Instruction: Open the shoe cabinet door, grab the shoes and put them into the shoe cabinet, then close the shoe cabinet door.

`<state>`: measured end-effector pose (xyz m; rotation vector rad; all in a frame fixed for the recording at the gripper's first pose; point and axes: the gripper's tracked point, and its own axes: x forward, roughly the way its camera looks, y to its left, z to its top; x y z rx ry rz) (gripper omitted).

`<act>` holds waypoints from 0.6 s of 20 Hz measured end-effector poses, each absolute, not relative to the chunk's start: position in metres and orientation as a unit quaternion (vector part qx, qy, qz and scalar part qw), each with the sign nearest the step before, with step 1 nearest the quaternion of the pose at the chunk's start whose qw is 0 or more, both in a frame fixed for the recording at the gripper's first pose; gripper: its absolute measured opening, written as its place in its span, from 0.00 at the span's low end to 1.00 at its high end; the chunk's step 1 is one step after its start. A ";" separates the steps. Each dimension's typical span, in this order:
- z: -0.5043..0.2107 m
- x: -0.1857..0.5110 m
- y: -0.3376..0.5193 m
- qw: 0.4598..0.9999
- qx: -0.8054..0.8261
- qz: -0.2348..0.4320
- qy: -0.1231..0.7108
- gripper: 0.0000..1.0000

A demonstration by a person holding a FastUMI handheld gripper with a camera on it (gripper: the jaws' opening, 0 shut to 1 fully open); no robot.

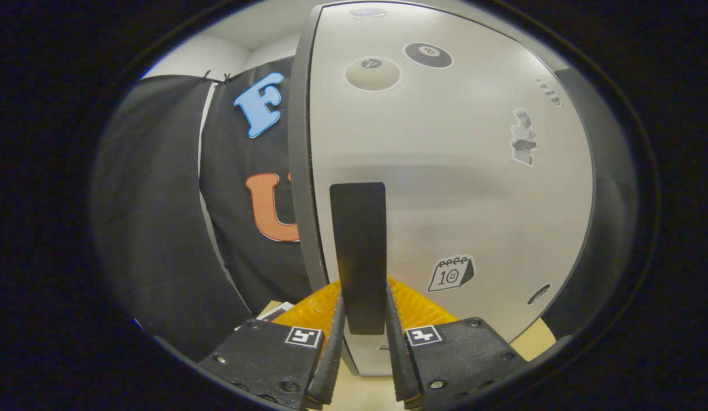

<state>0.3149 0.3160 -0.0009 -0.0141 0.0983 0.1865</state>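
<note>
Both fingers of my tool [362, 342] are clamped on the dark handle [358, 251] of the shoe cabinet door [445, 171] right ahead, so I judge I'm opening it; next, a steady outward pull.

Even soft light, edges bowed, perhaps blurred

You could read little here. On the cabinet door [445, 171], just right of the fingers, a calendar sticker [450, 273] carried the number 10. Far beyond them, a black billiard-ball sticker [428, 55] showed an 8; the pale ball sticker [372, 73] beside it stayed too blurred.
</note>
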 end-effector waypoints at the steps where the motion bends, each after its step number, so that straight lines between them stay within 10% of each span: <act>1: -0.002 0.315 0.315 0.994 -0.010 0.094 0.046 0.41; 12: -0.010 0.227 0.285 0.982 -0.048 0.176 0.053 0.28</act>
